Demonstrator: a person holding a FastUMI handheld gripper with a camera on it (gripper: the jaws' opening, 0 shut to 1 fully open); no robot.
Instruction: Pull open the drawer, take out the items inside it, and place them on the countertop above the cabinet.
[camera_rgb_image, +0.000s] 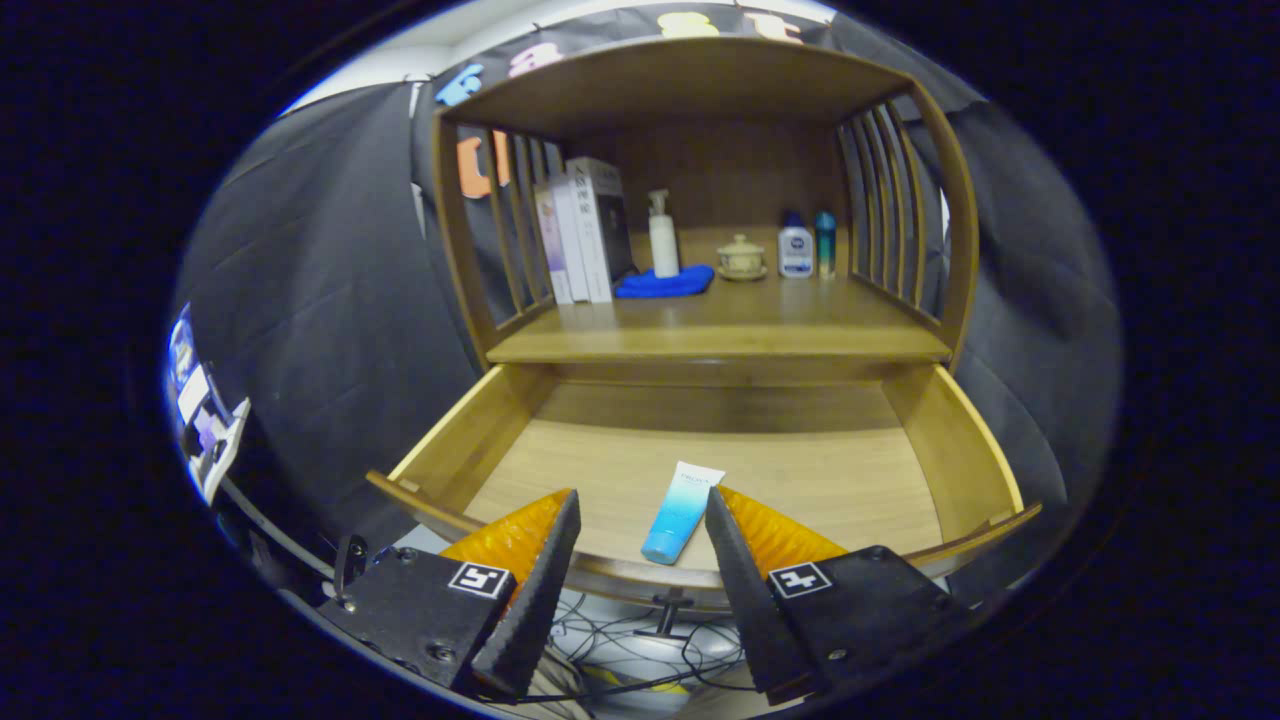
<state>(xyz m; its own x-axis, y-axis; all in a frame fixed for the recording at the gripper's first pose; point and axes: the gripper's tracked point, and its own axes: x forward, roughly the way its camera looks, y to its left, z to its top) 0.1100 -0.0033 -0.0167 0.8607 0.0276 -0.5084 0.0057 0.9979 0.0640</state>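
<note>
Pale wood all round: the drawer (930, 440) stands pulled well out of the cabinet, and one thing lies on its floor, a small blue-and-white tube (681, 512). It rests flat near the front rail, cap end towards the gripper (640, 500) and crimped white end pointing away at about one o'clock.

The fingers are spread wide and grip nothing; the tube lies framed between their tips, slightly ahead and lower, untouched.

I'd judge the tube to be light, soft-walled and a bit slick, the sort that dents under pressure and squirms if pinched near the rounded cap. The middle of the body looks the best place to take it, fingers crossing its width, with a gentle close so it doesn't squirt sideways.

Above, the countertop (720, 335) already carries a row of things at twelve o'clock: boxes (585, 230), a pump bottle (662, 235) on a blue cloth (665, 283), a lidded cup (741, 257) and two small bottles (807, 245). The bare front strip looks the easy landing place.
</note>
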